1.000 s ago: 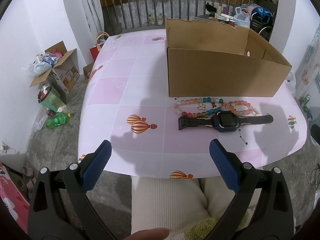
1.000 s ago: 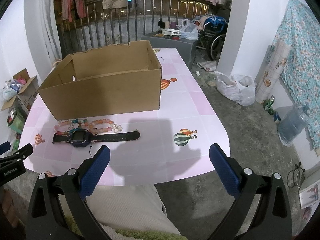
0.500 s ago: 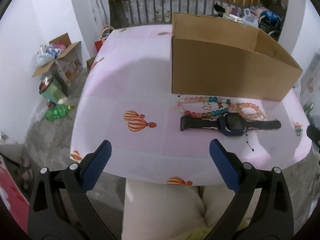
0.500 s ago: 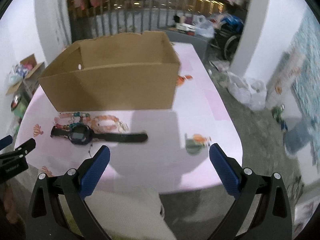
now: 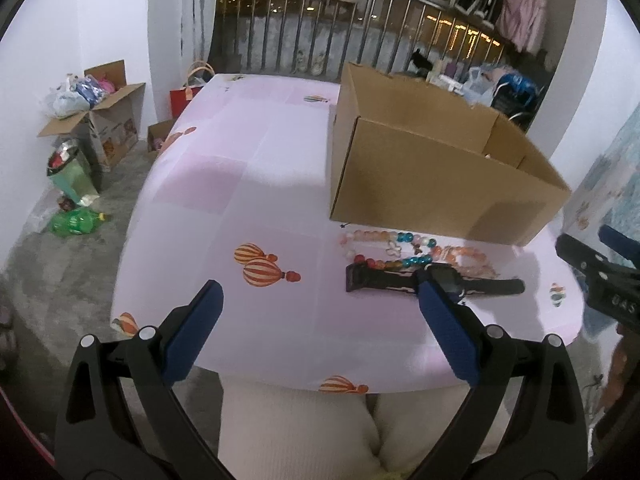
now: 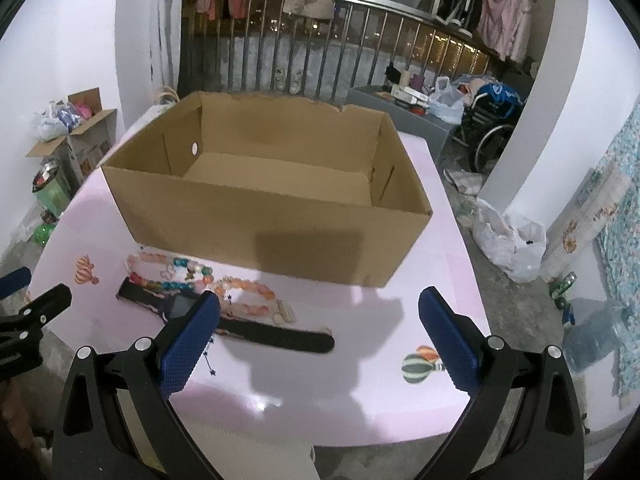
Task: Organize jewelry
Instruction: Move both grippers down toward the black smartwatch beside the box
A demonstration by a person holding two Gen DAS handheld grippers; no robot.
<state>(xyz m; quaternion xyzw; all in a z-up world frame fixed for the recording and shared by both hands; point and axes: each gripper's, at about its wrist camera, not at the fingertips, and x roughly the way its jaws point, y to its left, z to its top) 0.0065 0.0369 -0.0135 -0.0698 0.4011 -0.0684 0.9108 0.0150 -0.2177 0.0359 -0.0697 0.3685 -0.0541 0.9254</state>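
A dark smartwatch (image 5: 384, 281) (image 6: 280, 338) lies flat on the pink table, just in front of several bead bracelets (image 5: 404, 248) (image 6: 188, 276). Behind them stands an open empty cardboard box (image 5: 432, 172) (image 6: 272, 208). My left gripper (image 5: 320, 292) is open and empty, low over the table's near edge, its right finger overlapping the watch face in view. My right gripper (image 6: 320, 300) is open and empty above the near edge, its left finger over the watch face. The right gripper also shows at the right edge of the left wrist view (image 5: 600, 276).
The pink balloon-print table (image 5: 260, 184) (image 6: 360, 380) has rounded edges. Open cartons and bottles (image 5: 92, 120) sit on the floor at left. A white plastic bag (image 6: 508, 240) and a water jug (image 6: 596, 332) sit at right. A metal railing runs behind.
Both grippers have moved forward and up toward the table. The right gripper swung left, so the box interior and the jewelry now sit nearer its centre. Nothing was grasped.
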